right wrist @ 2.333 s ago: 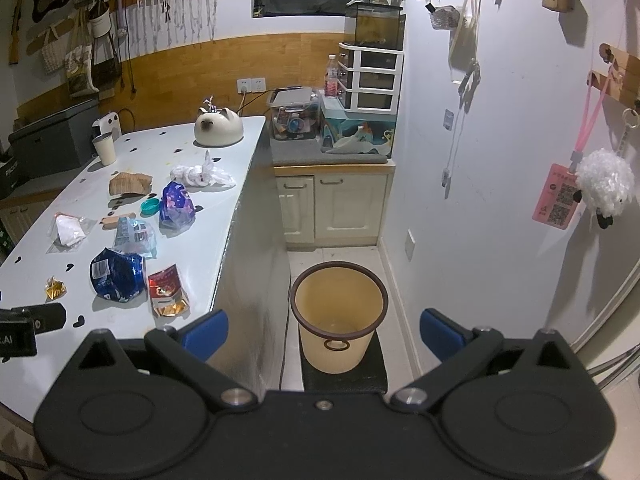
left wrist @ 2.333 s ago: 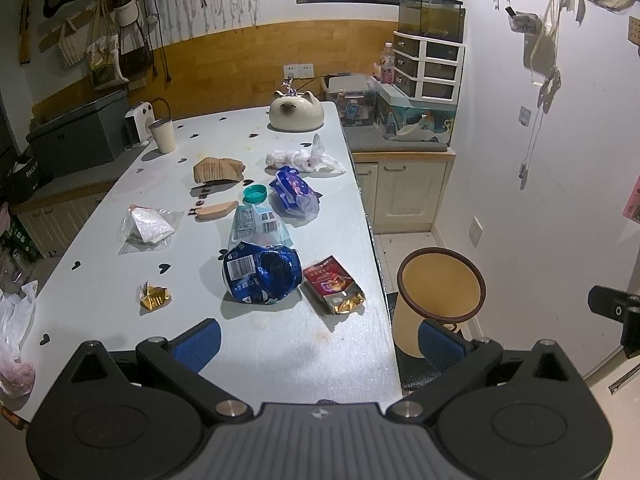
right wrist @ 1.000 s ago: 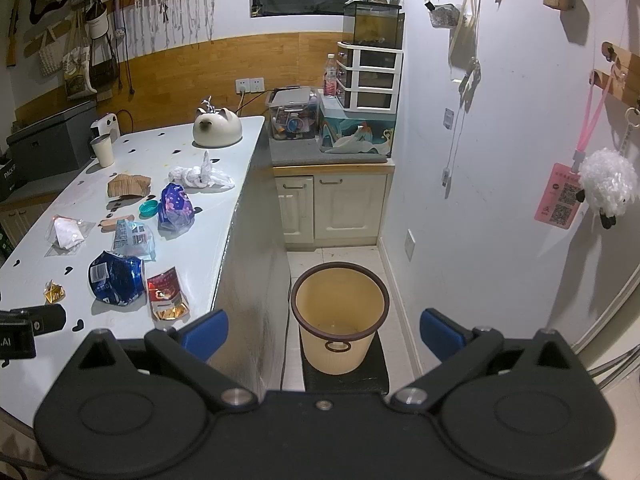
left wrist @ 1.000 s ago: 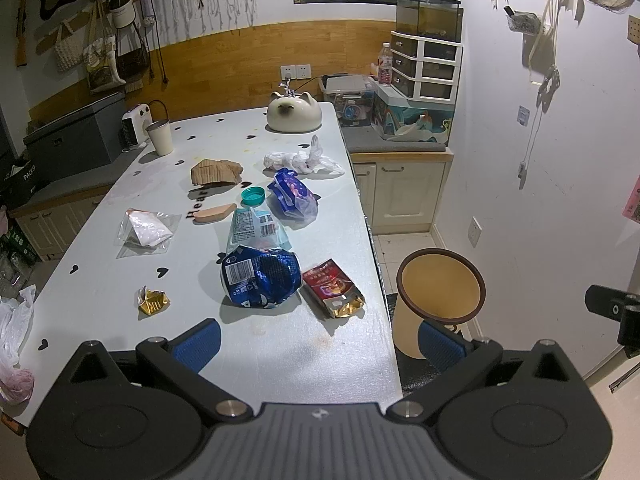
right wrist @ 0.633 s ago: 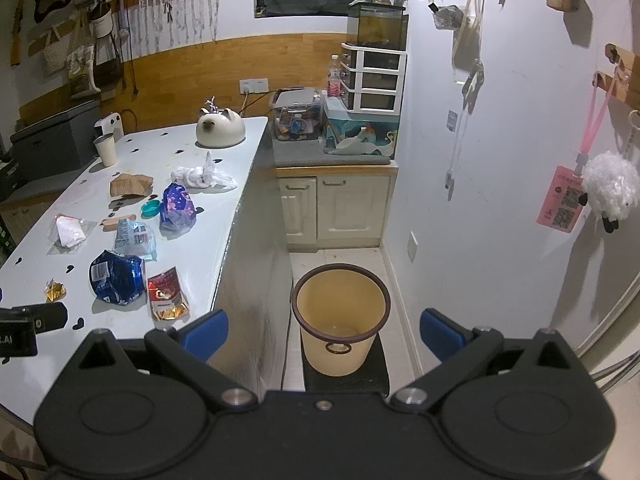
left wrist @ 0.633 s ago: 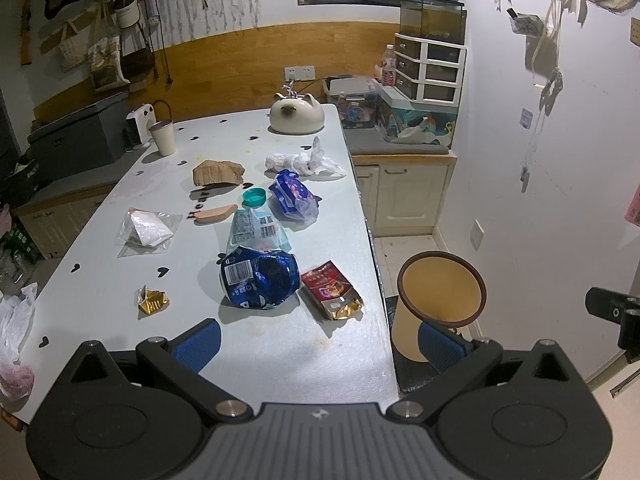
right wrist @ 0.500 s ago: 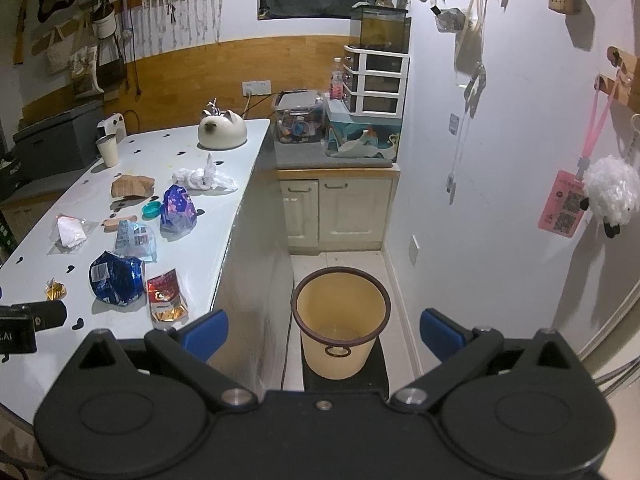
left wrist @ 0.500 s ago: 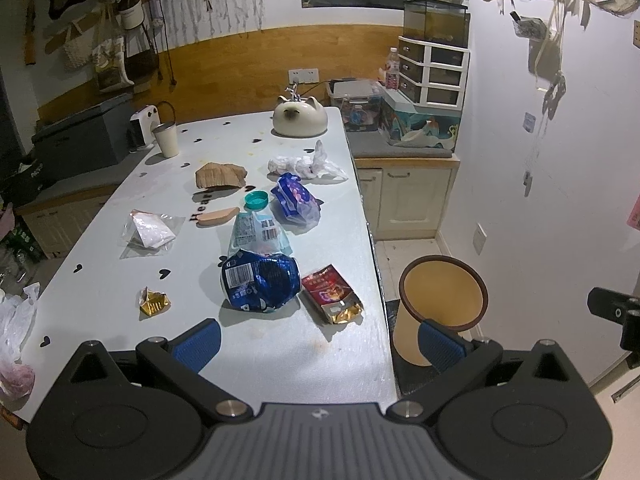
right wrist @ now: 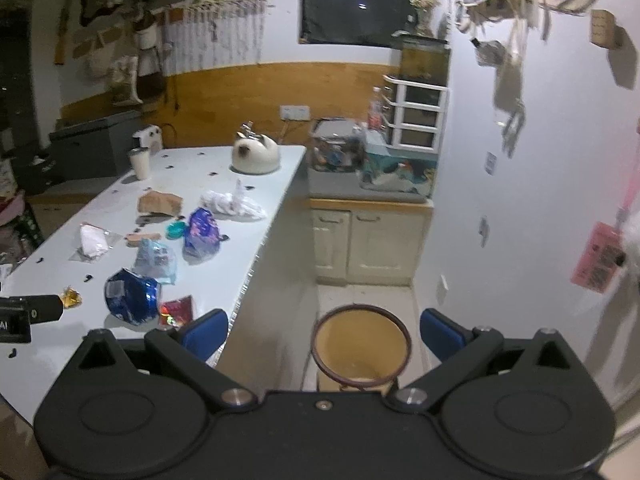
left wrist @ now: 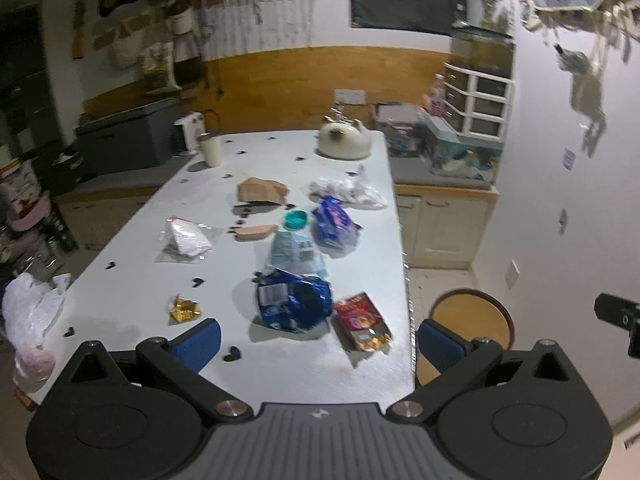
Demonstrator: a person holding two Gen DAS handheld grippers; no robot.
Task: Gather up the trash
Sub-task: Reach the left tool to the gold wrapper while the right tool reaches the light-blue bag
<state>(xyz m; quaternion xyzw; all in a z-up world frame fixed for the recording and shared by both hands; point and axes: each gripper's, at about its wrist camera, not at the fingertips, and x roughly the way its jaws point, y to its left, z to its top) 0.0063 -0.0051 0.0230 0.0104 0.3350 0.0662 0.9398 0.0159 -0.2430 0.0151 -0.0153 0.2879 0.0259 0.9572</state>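
Crumpled wrappers (left wrist: pixel 295 300) litter the table; yellow bin (right wrist: pixel 362 350) stands beside.

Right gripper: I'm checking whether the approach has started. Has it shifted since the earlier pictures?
Yes. The right gripper has dropped and pushed forward: the yellow bin now sits low between its open fingers, partly cut off by the gripper body.

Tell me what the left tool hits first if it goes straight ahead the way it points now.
Most likely the blue snack bag on the white table: it lies nearest between the open left tool fingers. The red wrapper sits just right of that line. Depth is hard to judge, so it may pass above.
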